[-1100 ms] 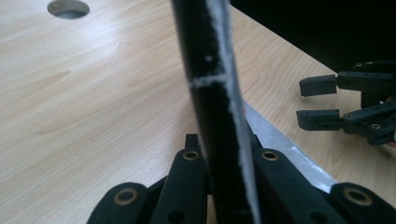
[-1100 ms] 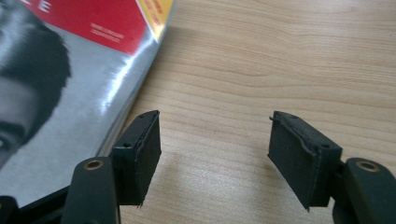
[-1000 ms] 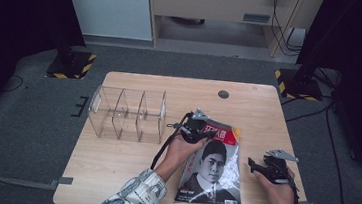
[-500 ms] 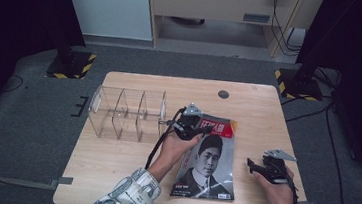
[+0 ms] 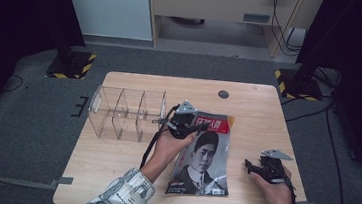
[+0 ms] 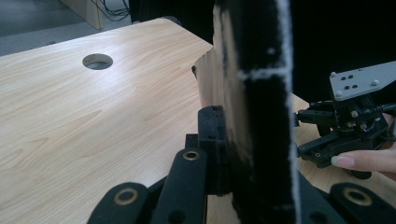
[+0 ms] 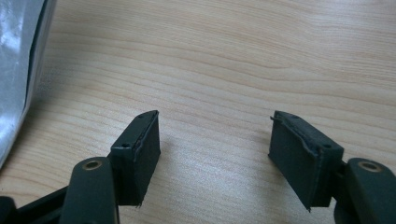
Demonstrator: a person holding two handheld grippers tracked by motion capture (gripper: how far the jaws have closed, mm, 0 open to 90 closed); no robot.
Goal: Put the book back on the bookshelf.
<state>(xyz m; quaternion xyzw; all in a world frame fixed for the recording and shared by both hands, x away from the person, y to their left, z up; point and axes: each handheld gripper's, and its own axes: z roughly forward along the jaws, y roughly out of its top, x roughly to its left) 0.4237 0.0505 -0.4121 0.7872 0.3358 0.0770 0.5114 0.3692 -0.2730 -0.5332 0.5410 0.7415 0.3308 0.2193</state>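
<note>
Gripping the magazine (image 5: pixel 203 154) by its top edge — left gripper (image 5: pixel 190 128) clamped on it.
High view: it lies at table centre, organizer (image 5: pixel 126 113) at 9 o'clock. Left gripper view: thin grip — pages could slip. Right gripper view: right gripper (image 7: pixel 215 147), jaws apart, idle over the table (image 7: pixel 224 56).

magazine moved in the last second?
Yes. In the high view the magazine, clamped by the left tool, has slid left, toward the clear organizer, and swung more upright on the table.
</note>
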